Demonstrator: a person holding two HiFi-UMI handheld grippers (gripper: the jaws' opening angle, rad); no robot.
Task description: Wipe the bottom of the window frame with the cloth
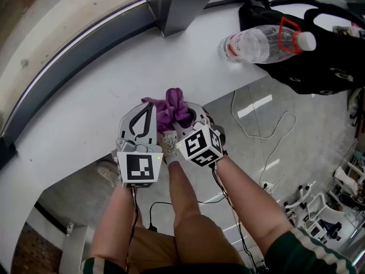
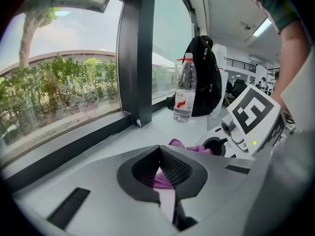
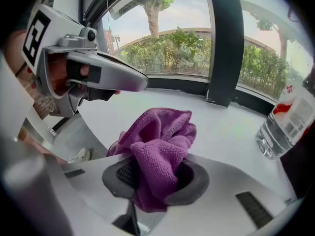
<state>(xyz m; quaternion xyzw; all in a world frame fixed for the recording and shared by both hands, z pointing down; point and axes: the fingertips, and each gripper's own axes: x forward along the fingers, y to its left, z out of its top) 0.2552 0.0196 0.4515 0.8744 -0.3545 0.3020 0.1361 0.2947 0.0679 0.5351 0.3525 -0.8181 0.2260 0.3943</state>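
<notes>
A crumpled purple cloth point(image 1: 173, 107) is bunched in my right gripper point(image 1: 187, 117), whose jaws are shut on it above the white sill's point(image 1: 102, 84) front edge. The right gripper view shows the cloth point(image 3: 160, 146) bulging up out of the right gripper point(image 3: 155, 181). My left gripper point(image 1: 149, 110) sits close beside it on the left with its jaw tips together. In the left gripper view a bit of the cloth point(image 2: 162, 180) shows through the hole behind the left gripper's point(image 2: 160, 151) tips. The dark bottom rail of the window frame point(image 1: 68, 59) runs along the sill's far side.
A dark upright post point(image 1: 185, 1) of the frame stands on the sill at the back. To the right, a clear water bottle point(image 1: 262, 41) with a red loop lies against a black bag point(image 1: 322, 59). Cables point(image 1: 268, 136) trail on the floor below.
</notes>
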